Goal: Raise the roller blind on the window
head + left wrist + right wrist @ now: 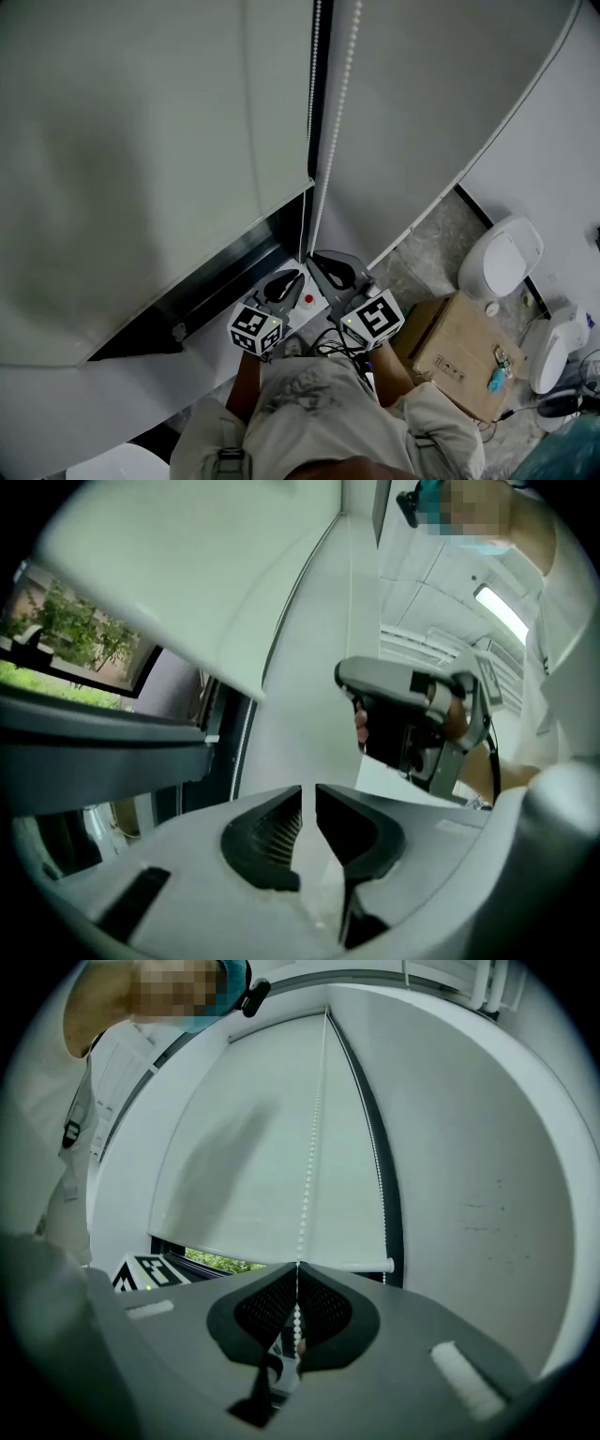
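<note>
Two grippers sit at lower centre of the head view. At upper left the roller blind [141, 141] covers most of the window, its hem low over a dark open strip; the left gripper [309, 819] stands just left of the chain, jaws a narrow slit apart, empty; the bead chain [330, 141] runs near-vertical from top centre into the right gripper [297, 1305], which is clamped on it; the pull axis likely follows the chain downward; a cardboard box [461, 352] lies well clear, lower right.

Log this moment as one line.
blind: mostly down, window strip showing below | right tongs: shut on bead chain | left tongs: slightly apart, empty
</note>
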`<state>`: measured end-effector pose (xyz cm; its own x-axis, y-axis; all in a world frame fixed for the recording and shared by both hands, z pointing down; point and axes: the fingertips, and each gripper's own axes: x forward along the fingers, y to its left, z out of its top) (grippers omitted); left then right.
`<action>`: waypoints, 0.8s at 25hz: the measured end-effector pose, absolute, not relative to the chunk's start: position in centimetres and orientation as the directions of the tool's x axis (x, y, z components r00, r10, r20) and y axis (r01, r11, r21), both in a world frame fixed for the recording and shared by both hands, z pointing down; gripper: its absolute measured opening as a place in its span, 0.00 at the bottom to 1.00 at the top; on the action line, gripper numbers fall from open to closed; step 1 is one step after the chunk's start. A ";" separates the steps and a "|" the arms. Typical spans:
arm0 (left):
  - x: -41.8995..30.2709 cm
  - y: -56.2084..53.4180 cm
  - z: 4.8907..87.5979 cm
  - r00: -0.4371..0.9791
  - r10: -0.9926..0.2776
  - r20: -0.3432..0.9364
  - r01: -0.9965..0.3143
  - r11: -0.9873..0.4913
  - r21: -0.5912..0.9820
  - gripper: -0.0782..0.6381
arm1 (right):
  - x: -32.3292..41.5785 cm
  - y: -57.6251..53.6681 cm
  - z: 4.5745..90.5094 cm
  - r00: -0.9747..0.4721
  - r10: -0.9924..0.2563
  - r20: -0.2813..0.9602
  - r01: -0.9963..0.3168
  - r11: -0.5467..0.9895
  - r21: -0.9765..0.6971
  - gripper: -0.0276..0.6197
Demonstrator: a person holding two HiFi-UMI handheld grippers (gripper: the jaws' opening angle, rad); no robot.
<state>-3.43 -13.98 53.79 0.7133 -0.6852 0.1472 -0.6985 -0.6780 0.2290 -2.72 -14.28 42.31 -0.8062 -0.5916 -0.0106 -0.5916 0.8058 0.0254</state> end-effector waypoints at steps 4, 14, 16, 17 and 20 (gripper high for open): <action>-4.1 -13.5 48.2 0.717 -0.695 0.054 -0.691 -0.698 0.187 0.21 | -3.0 -14.0 42.5 -0.811 -0.585 -0.010 -0.585 0.811 0.029 0.06; -2.9 -13.6 35.4 0.728 -0.680 -0.090 -0.681 -0.732 0.019 0.21 | -2.9 -14.1 42.4 -0.811 -0.585 -0.005 -0.585 0.811 0.029 0.06; -2.5 -13.8 34.2 0.733 -0.672 -0.107 -0.676 -0.737 0.001 0.22 | -2.9 -14.1 42.3 -0.807 -0.590 -0.003 -0.590 0.807 0.027 0.06; -2.4 -13.9 33.6 0.735 -0.668 -0.115 -0.673 -0.739 -0.006 0.22 | -2.9 -14.1 42.2 -0.805 -0.593 -0.001 -0.593 0.805 0.025 0.06; -2.0 -14.5 32.2 0.740 -0.659 -0.137 -0.668 -0.744 -0.028 0.22 | -3.0 -14.2 42.2 -0.805 -0.593 -0.001 -0.593 0.804 0.036 0.06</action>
<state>-1.97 -14.51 32.20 0.7395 -0.6590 -0.1371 -0.6680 -0.7436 -0.0285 -2.96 -14.23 42.17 -0.8049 -0.5934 -0.0015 -0.5931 0.8043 0.0365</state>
